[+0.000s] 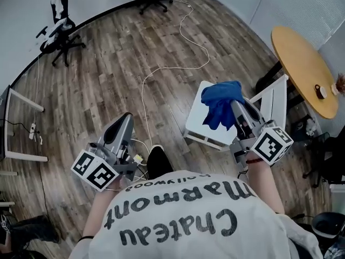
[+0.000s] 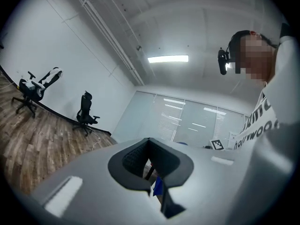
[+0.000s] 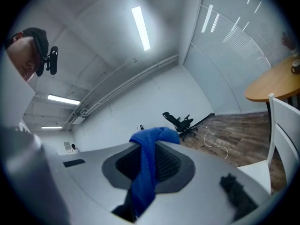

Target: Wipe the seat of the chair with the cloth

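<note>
Cloth [image 1: 220, 108], soft and blue, hangs pinched in the right gripper [image 1: 236, 106] over the white chair seat [image 1: 200, 129]. Left gripper [image 1: 127, 117] is closed, empty. Weak pinch could drop it.

The cloth [image 1: 221, 104] is seen as a soft, matt blue weave. The chair [image 1: 197, 124] seat is shown smooth, white and hard-looking. Grained wood planks are laid across the floor [image 1: 118, 58]; at two o'clock, the table [image 1: 302, 69] top is finished in smooth pale wood.
</note>
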{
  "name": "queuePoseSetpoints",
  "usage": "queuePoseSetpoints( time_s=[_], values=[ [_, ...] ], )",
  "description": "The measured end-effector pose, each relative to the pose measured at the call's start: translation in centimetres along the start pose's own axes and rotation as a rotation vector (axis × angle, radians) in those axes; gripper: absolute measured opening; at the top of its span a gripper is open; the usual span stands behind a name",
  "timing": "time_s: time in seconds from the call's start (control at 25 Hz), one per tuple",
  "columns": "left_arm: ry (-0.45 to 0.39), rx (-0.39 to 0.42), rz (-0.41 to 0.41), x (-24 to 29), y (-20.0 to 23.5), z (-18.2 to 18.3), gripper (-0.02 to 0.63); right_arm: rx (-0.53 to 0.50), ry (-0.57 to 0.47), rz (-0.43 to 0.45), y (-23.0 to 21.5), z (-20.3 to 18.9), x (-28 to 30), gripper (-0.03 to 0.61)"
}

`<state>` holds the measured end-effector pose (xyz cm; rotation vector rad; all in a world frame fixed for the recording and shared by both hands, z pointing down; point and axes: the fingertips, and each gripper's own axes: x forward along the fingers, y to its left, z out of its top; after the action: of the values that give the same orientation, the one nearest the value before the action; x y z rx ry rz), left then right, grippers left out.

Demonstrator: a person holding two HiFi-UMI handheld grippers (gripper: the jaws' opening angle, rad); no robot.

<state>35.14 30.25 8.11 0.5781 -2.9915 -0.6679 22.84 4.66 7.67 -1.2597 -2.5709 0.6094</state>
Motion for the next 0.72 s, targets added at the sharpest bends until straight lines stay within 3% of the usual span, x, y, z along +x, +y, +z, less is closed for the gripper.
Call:
queuePoseSetpoints(
  time_s=[0.16, 0.4, 0.6, 0.72],
  values=[
    [0.026, 0.021, -0.062, 4.3, 5.7, 4.7, 0.008, 0.038, -0.077, -0.053, -0.9, 2.8, 6.4, 0.064],
    [0.034, 0.049, -0.128, 9.2, 14.5, 10.6, 0.008, 0.004, -0.205, -0.124, -1.2, 6.3, 14.8, 0.064],
    [0.104, 0.047, -0.199, 14.0, 18.6, 11.2, 0.008, 0.030, -0.251, -0.215, -3.3, 7.0, 18.1, 0.064],
    [0.217, 0.064, -0.321, 18.2, 18.0, 10.0, 0.008, 0.002, -0.231, -0.280, -5.5, 7.0, 18.3, 0.064]
  ],
)
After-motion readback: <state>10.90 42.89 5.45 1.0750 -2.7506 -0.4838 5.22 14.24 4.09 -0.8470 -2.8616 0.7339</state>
